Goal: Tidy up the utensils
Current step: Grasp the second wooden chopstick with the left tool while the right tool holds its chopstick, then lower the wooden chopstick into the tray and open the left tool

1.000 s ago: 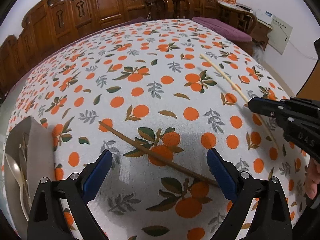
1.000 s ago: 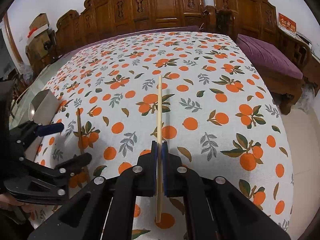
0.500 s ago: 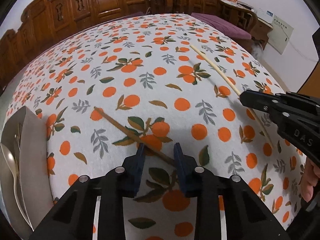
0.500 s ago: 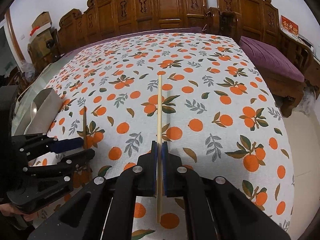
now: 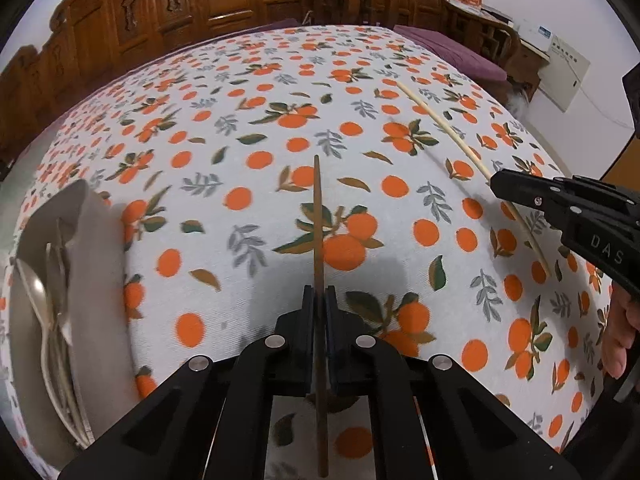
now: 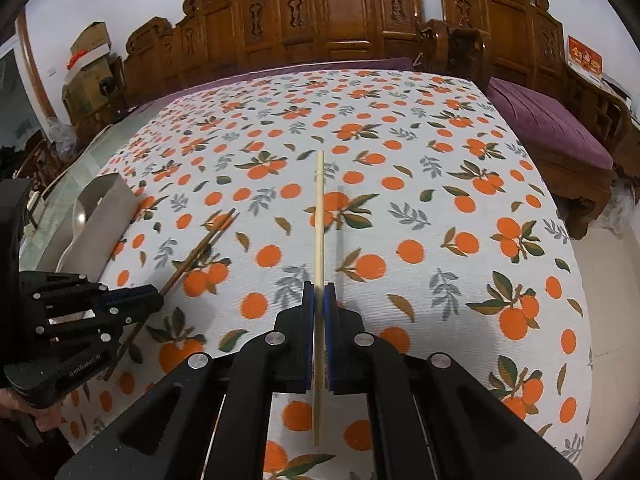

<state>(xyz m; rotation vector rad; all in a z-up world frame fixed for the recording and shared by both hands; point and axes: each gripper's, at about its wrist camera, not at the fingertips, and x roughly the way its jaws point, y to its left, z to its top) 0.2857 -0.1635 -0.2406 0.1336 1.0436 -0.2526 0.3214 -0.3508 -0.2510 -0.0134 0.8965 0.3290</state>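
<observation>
A wide table (image 6: pixel 400 152) under a white woven cloth printed with oranges and leaves fills both views; its far edge meets a row of carved dark-wood chairs (image 6: pixel 340 12), and a purple cushioned bench (image 6: pixel 552 128) runs along its right side. At the table's left edge sits a grey metal cutlery tray (image 5: pixel 100 248) with a rounded end, smooth and dull. Silver spoons (image 5: pixel 38 292) lie inside it, overlapping, so their number is hard to make out, and the tray's near end is cut off by the lens rim.

The left gripper (image 5: pixel 319 300), black with blue pads, is clamped tight on a thin dark-brown wooden chopstick (image 5: pixel 317 216), which sticks out over the cloth near the table's left side, lifted clear of it. From the right wrist view the stick appears doubled by blur.

The right gripper (image 6: pixel 319 300) is likewise closed on a pale bamboo chopstick (image 6: pixel 319 216), straight and round, held above the middle of the table with its shadow just beside it. The lower ends of both sticks pass behind the gripper bodies. A fingertip (image 5: pixel 616 344) shows at the table's right edge.
</observation>
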